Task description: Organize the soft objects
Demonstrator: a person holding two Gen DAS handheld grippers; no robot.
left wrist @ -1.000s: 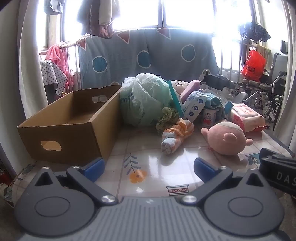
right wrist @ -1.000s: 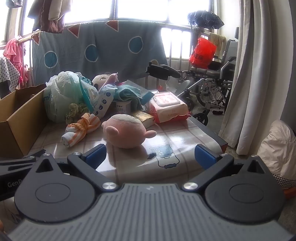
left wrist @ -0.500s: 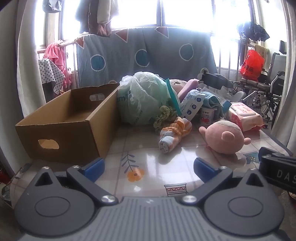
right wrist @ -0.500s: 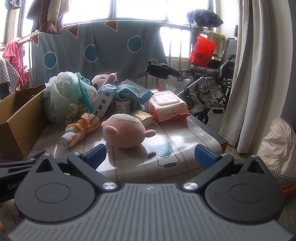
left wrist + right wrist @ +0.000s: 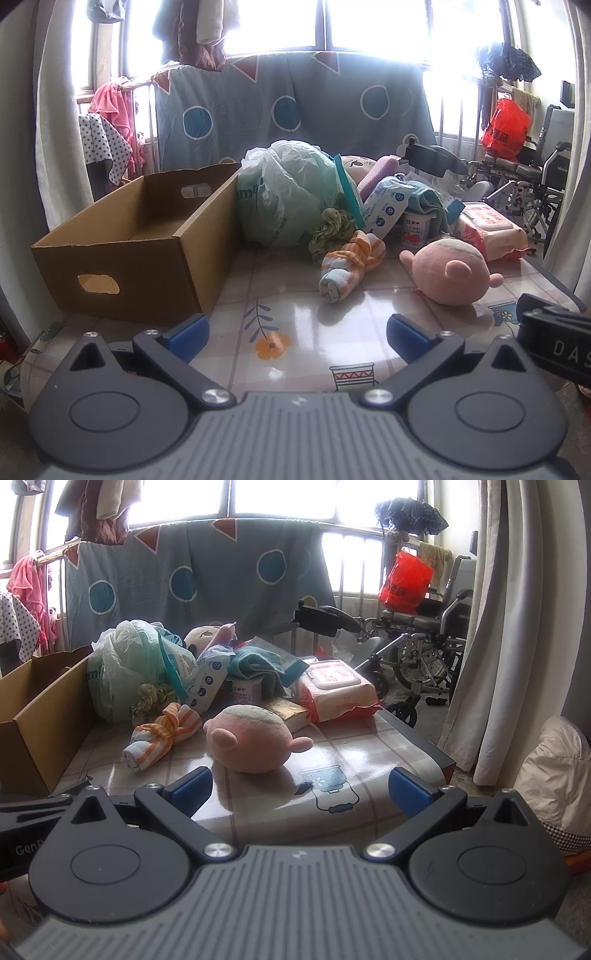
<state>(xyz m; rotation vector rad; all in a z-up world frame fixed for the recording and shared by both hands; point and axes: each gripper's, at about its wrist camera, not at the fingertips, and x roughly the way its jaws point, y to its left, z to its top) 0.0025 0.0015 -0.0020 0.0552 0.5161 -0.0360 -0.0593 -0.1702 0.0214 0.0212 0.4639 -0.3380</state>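
On the glossy patterned tabletop (image 5: pixel 369 746), the round pink plush toy (image 5: pixel 255 744) is best straddled squarely by the wide-spread right gripper (image 5: pixel 299 790), while the left gripper (image 5: pixel 297 332), equally wide, is kept empty near the open brown cardboard box (image 5: pixel 147 236).

cardboard box (image 5: pixel 40 716): cut by left edge, right wrist view | box floor (image 5: pixel 155 236): mostly hidden by near wall | plush doll (image 5: pixel 356 164): largely behind green plastic bag (image 5: pixel 291 195) | wipes pack (image 5: pixel 338 690) print: too small to read
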